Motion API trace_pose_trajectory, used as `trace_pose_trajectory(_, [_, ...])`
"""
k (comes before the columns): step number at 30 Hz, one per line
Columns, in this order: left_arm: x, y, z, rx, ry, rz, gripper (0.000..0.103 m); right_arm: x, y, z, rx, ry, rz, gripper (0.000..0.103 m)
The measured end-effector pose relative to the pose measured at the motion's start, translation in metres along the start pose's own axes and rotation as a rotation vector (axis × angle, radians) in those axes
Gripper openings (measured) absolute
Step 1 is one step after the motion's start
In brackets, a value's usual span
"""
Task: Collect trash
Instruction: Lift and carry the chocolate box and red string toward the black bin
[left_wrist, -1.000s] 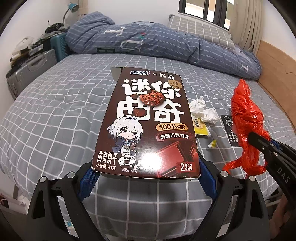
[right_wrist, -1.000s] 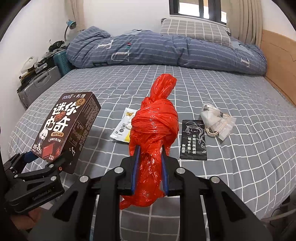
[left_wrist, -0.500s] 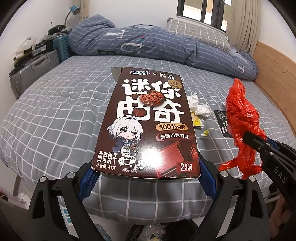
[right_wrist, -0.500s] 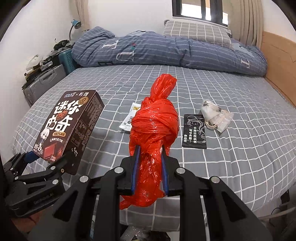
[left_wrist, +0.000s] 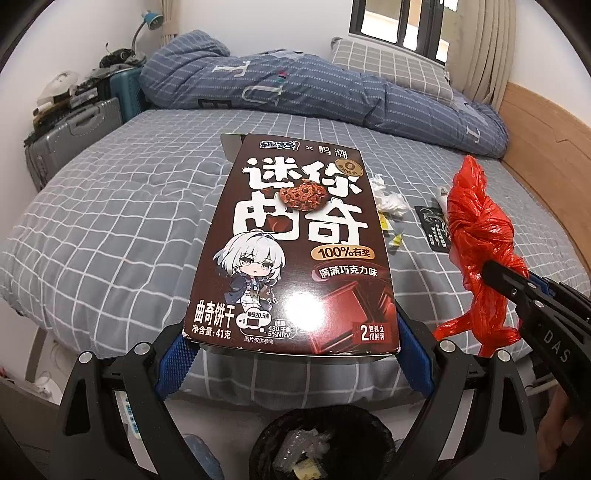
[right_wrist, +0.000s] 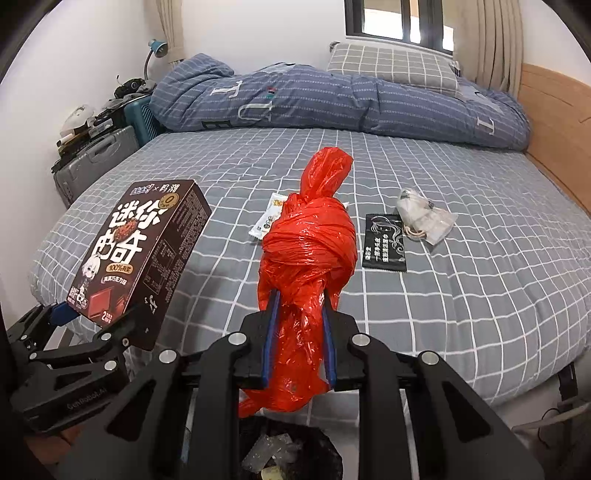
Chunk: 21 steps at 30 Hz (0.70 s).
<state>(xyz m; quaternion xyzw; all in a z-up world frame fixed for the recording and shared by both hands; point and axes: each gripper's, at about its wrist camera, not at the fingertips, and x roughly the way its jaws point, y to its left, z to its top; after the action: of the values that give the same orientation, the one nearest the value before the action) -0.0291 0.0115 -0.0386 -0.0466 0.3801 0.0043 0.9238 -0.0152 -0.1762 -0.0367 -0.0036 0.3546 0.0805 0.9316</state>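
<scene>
My left gripper (left_wrist: 291, 345) is shut on the near end of a brown cookie box (left_wrist: 295, 243), held flat above the foot of the bed; that box (right_wrist: 136, 251) also shows at left in the right wrist view. My right gripper (right_wrist: 299, 332) is shut on a knotted red plastic bag (right_wrist: 310, 251), seen at the right edge (left_wrist: 480, 236) in the left wrist view. A black trash bin (left_wrist: 317, 446) with wrappers inside sits on the floor below both grippers, also visible (right_wrist: 291, 450) under the right one.
On the grey checked bed (right_wrist: 461, 295) lie a black sachet (right_wrist: 384, 242), a clear bag with white contents (right_wrist: 421, 216), a white-yellow wrapper (right_wrist: 267, 218) and crumpled tissue (left_wrist: 388, 195). A blue duvet (right_wrist: 332, 99) is heaped at the head. Suitcases (right_wrist: 96, 158) stand left.
Both grippers have drawn back from the bed with the box and red bag still held. The bed's near edge and the trash bin on the floor have come into view below.
</scene>
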Motion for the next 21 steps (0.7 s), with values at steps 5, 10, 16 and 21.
trace_pose_trajectory(5, [-0.01,0.002,-0.007,-0.004,0.0,-0.001,0.09,-0.01,0.001,-0.013,-0.003,0.006,0.012,0.02])
trace_pose_trajectory(10, [-0.02,0.003,-0.019,-0.004,0.005,0.002,0.09,-0.02,0.005,-0.024,-0.004,0.009,0.037,0.02])
trace_pose_trajectory(16, [-0.028,0.01,-0.039,-0.017,0.028,0.008,0.09,-0.026,0.007,-0.039,0.003,0.028,0.053,0.02])
trace_pose_trajectory(21, [-0.038,0.015,-0.056,-0.023,0.043,0.011,0.09,-0.031,0.012,-0.055,-0.005,0.047,0.054,0.02])
